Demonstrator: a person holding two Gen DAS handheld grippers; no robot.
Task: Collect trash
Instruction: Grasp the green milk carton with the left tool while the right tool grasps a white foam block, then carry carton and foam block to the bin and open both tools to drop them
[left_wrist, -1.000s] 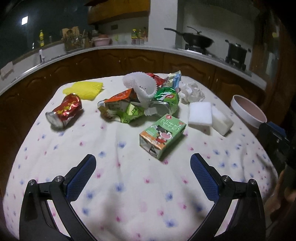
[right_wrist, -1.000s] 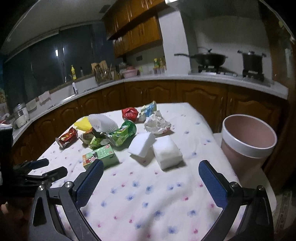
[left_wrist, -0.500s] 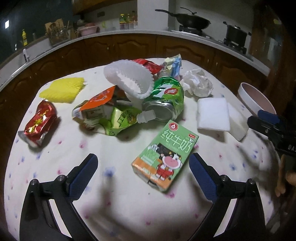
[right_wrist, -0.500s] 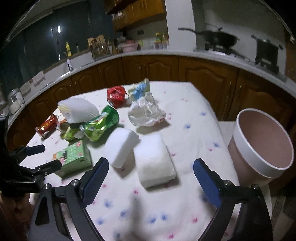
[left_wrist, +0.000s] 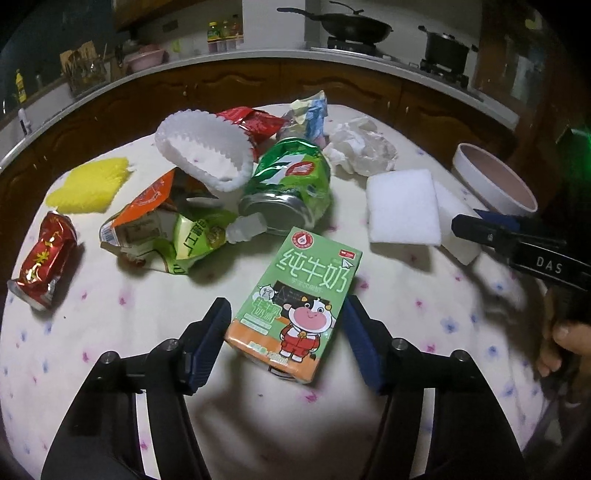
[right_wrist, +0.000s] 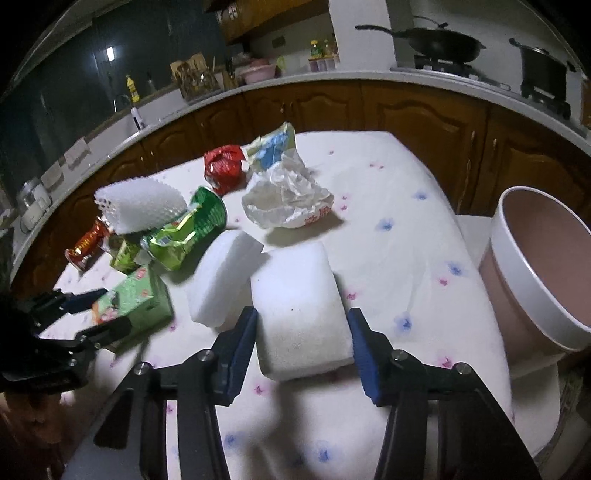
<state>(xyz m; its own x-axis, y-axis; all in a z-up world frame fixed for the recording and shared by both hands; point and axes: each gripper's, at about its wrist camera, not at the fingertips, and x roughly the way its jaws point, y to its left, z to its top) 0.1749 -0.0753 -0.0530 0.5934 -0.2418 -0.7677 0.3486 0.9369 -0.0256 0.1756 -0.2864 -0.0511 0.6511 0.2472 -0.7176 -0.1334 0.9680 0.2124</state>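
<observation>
A green milk carton (left_wrist: 295, 295) lies flat on the flowered tablecloth (left_wrist: 110, 332). My left gripper (left_wrist: 287, 332) straddles its near end. The jaws are closing, and the blue pads stand right at the carton's sides without visibly squeezing it. In the right wrist view, a white sponge block (right_wrist: 299, 306) lies between the pads of my right gripper (right_wrist: 303, 332). Those jaws are also closing and sit close against the block, which shows no dent. The left gripper (right_wrist: 99, 312) appears there around the carton (right_wrist: 136, 302).
Behind the carton is a heap: crushed green can (left_wrist: 291, 184), white foam net (left_wrist: 207, 155), orange-green pouch (left_wrist: 159, 225), red can (left_wrist: 44, 262), yellow foam (left_wrist: 92, 184), crumpled wrapper (left_wrist: 362, 147), second sponge (left_wrist: 402, 206). A pink bin (right_wrist: 535, 295) stands off the table's right edge.
Both grippers came forward and down over the table. Their jaws narrowed from wide open, the left around the milk carton and the right around the white sponge block.
</observation>
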